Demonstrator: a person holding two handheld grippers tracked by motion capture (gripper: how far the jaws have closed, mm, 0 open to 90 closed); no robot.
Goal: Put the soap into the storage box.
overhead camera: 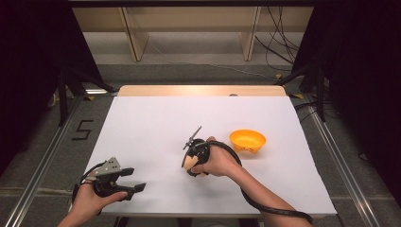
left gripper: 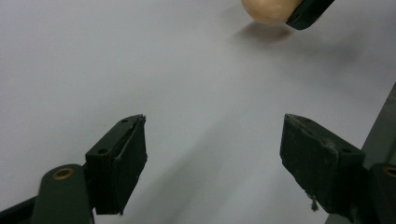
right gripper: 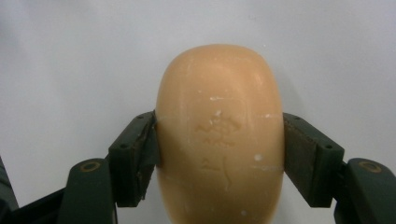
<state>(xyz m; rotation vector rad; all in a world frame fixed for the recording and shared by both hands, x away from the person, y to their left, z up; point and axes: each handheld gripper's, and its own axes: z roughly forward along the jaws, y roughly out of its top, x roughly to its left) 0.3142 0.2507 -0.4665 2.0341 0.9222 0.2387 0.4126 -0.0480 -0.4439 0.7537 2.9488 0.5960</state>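
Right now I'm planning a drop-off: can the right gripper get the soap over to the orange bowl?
Probably yes. The right gripper is shut on the soap, and bare white table lies between it and the orange bowl just beside it.

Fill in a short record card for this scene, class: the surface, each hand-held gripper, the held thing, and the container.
Surface: white table
Right hand-held gripper: shut on the soap bar, jaws pressing its two sides
Soap bar: tan, oval, stamped mark on its face
Left hand-held gripper: open, jaws apart, holding nothing, near the table's front left
Bowl: orange, on the table just right of the right hand-held gripper; contents cannot be told
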